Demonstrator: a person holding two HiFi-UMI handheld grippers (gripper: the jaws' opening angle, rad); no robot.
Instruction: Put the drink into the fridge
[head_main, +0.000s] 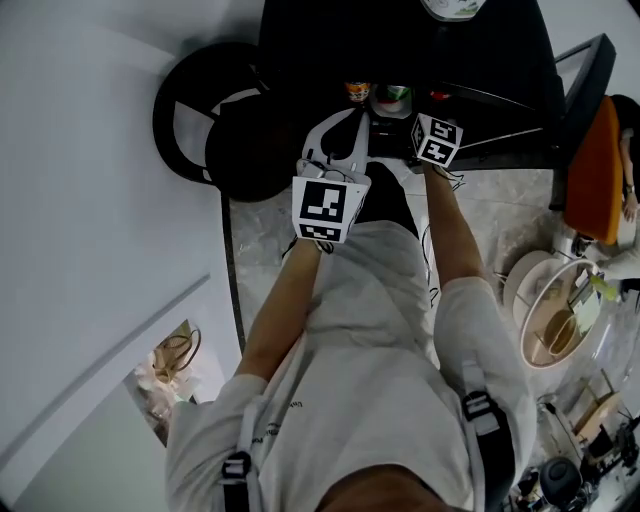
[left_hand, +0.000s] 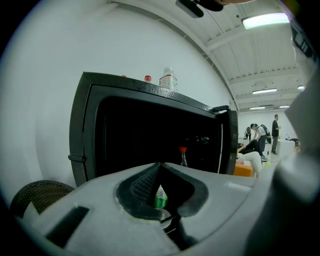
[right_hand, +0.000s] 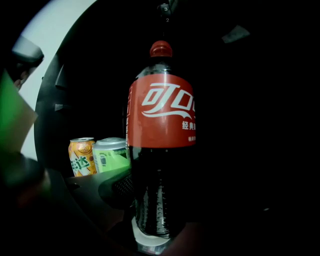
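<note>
So, a quick rundown, left to right:

left claw (left_hand: 160, 166): pressed together with nothing in it, parked in front of the fridge (left_hand: 80, 125). I'd keep it out of the opening so it can't bump anything.

orange can (right_hand: 82, 156): already inside, left of the bottle and further in. Leave it standing.

green can (right_hand: 111, 154): right beside the orange one and nearest the bottle. I reckon it's the one most likely to get clipped.

cola bottle (right_hand: 160, 125): upright in the dark mouth of the fridge. Can't tell whether its base is down on anything yet.

right claw (right_hand: 157, 202): pinching the bottle low on its body. Best bet is to lower it straight, let it settle, then spread the claw and back out level.

door (head_main: 588, 75): swung open on the right, out of the way.
</note>
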